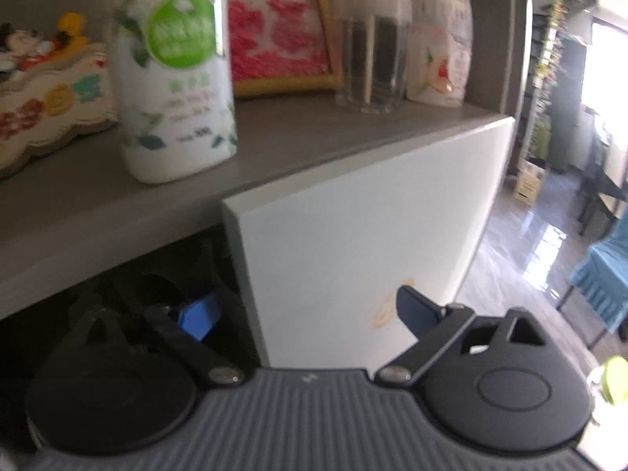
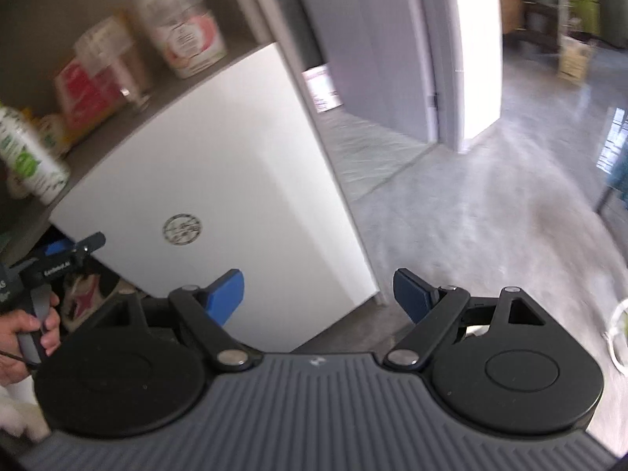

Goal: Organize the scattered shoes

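A white cabinet door (image 1: 353,216) stands open under a grey shelf (image 1: 274,149). My left gripper (image 1: 306,314) is open and straddles the door's edge. Its left pad (image 1: 196,318) is inside the dark cabinet and its right pad (image 1: 416,310) is in front of the door face; neither presses on it. Dark shapes (image 1: 157,294) lie inside, too dim to name. In the right wrist view a hand (image 2: 23,333) holds the left gripper (image 2: 76,244) at the door (image 2: 219,180), with a patterned shoe-like thing (image 2: 90,294) below it. My right gripper (image 2: 318,294) is open and empty near the door's lower corner.
On the shelf stand a white spray bottle (image 1: 176,78), a framed red picture (image 1: 278,35), a glass (image 1: 369,62), a white jar (image 1: 439,51) and a cartoon ornament (image 1: 47,90). Glossy grey floor (image 2: 471,196) spreads to the right, with a blue-covered chair (image 1: 604,274) and a doorway (image 2: 471,59).
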Demonstrator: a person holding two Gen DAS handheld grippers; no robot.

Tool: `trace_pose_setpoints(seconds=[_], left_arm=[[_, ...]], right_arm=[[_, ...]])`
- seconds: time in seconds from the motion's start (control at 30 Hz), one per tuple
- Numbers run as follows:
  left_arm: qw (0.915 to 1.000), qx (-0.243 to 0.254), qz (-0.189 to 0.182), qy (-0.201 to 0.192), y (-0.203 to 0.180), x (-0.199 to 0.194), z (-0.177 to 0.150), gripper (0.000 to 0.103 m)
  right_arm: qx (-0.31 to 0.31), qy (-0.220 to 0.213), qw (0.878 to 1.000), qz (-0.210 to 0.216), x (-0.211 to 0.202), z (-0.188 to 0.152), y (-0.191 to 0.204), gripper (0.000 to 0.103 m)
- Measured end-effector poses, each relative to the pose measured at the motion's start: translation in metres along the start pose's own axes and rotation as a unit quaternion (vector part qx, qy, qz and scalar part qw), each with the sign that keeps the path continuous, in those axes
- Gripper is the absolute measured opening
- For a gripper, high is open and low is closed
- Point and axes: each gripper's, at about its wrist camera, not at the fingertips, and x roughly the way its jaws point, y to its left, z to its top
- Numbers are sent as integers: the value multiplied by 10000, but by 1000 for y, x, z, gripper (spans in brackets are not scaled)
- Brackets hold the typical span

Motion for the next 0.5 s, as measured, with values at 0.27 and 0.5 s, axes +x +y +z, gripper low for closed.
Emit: trace_pose_setpoints(seconds=[0.27,0.5], left_arm=[[9979,452,-404,-228,3,15,-8,84],[9979,253,-524,-274,16,19,-9,65]], right_arm=[[-102,176,9991,-383,-33,-40,35,85],[127,111,9965,-818,-59,-71,50,85]])
